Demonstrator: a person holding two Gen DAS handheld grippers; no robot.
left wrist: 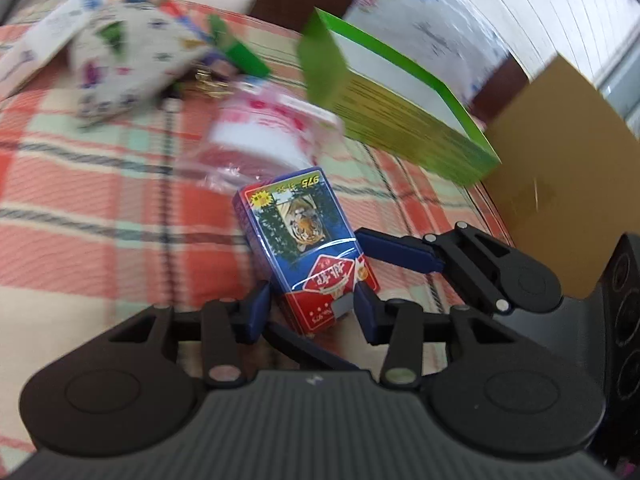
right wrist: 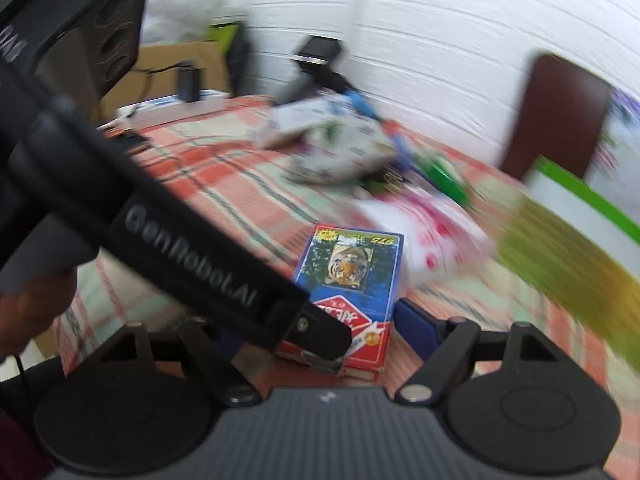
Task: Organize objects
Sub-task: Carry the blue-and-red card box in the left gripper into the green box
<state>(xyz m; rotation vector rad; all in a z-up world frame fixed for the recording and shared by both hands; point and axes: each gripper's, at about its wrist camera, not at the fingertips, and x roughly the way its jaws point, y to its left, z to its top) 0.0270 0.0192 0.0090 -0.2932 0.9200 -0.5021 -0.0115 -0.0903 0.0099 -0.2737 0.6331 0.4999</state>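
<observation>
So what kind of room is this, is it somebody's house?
Probably a home, maybe a bedroom. A red, green and cream plaid cloth covers a soft surface, a dark brown wooden board stands against a white panelled wall, and a blue tiger-picture card box lies among household bits.

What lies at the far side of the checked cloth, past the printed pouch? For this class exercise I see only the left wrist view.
Observer: A white power strip with a black plug in it.
Operator: How does the right gripper stand to the card box?
Observer: The right gripper has one blue finger just right of the card box; its other is hidden behind the left gripper.
Operator: What holds the left gripper?
Observer: A hand, below its handle.
</observation>
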